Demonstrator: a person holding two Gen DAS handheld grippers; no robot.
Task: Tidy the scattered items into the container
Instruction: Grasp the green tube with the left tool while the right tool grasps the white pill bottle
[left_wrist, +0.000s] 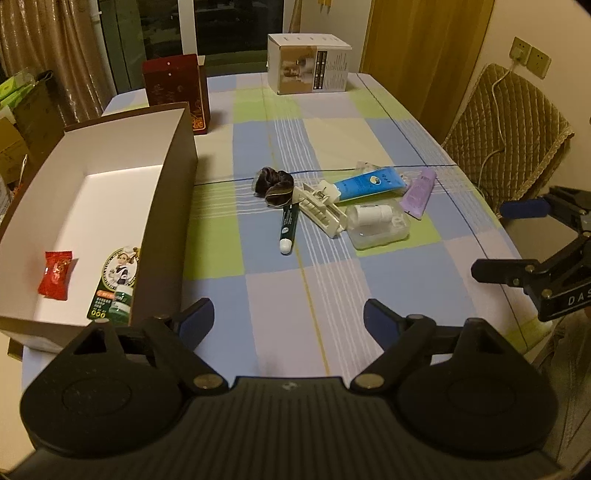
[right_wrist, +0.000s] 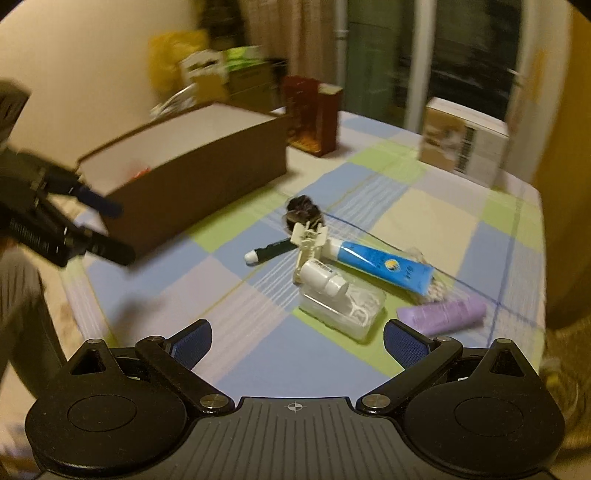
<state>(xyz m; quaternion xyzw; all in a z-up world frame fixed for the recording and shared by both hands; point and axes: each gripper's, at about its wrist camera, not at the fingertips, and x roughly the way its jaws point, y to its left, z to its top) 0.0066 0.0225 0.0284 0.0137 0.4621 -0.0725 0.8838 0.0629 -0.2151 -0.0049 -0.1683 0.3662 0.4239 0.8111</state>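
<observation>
Left gripper: jaws apart, empty.
Right gripper: jaws apart, empty.
Brown white-lined cardboard box: table's left side.
Left view only: red candy wrapper and small green bottle inside box.
Blue plastic tube: in scattered pile mid-table.
Right view: blurred; box interior hidden.

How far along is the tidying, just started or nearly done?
Early on. The brown box already holds a red sachet, a printed card and a small green bottle. Nothing is in hand: the left gripper and right gripper are both open and empty. Left on the tablecloth: scrunchie, green tube, white clip, blue tube, purple tube, clear case.
</observation>
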